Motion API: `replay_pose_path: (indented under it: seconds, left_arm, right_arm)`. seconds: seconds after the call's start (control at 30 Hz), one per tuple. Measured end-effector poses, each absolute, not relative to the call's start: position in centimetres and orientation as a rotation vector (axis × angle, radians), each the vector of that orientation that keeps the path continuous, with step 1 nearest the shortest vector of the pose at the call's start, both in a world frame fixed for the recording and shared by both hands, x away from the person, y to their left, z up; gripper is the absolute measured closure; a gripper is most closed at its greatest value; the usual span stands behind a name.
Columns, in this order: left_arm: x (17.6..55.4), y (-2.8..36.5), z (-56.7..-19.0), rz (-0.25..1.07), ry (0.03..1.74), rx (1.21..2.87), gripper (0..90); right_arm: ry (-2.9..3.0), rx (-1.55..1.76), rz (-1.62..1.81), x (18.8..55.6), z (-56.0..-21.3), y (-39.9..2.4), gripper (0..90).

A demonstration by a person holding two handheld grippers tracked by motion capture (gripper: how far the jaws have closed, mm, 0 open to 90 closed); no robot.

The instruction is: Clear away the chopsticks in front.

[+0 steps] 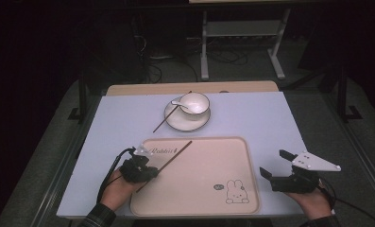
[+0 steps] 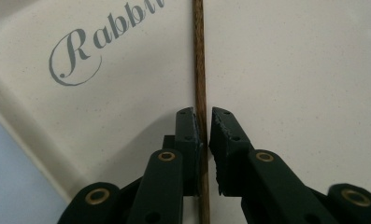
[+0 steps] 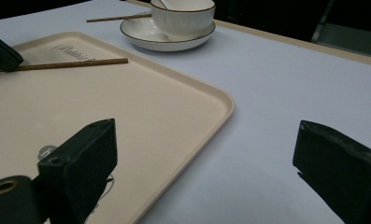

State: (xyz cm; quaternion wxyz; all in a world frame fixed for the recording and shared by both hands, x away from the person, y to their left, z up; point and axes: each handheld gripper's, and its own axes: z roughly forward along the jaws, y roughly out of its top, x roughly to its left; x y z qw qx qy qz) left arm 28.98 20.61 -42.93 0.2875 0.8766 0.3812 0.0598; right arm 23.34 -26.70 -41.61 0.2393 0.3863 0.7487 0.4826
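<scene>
Left gripper (image 1: 153, 171) clamped on a brown chopstick (image 1: 174, 157), jaws nipped close against its shaft near the lower end, low over the cream tray (image 1: 199, 208) by the printed "Rabbit" lettering (image 2: 75, 56). Judged from that: either laying the stick down on the tray or lifting it off, hard to say which. Right gripper (image 1: 276, 164) spread wide and holding nothing, hovering at the tray's right edge over the pale tablecloth (image 1: 270, 118). Second chopstick (image 1: 168, 116) propped on the saucer (image 1: 173, 120) beside the white bowl (image 1: 194, 104) with its spoon (image 1: 179, 103), well apart from the tray.

For a clean job: keep the grip square across the shaft (a thin round stick rolls easily), hold it level, lower until it lies flat before easing the jaws apart, and draw straight back without nudging it.
</scene>
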Motion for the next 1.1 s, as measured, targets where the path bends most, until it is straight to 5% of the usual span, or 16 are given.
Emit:
replay_pose_path:
  seconds: [0.13,0.43,0.63,1.1]
  left_arm:
    - [29.0,20.6,-42.9,0.153,1.016,2.338,75.2]
    - [30.5,20.8,-41.6,0.152,0.971,2.314,44.5]
    - [32.5,20.5,-40.2,0.197,0.926,2.325,32.6]
    - [40.4,18.3,-37.5,0.304,0.925,2.314,35.6]
  right_arm:
    - [2.052,1.054,1.322,23.3,-41.6,-26.6,5.8]
    - [2.076,1.066,1.327,23.4,-41.8,-26.4,5.8]
    - [2.082,1.076,1.326,23.6,-42.0,-26.4,6.0]
    - [2.077,1.077,1.329,23.7,-42.0,-26.5,6.0]
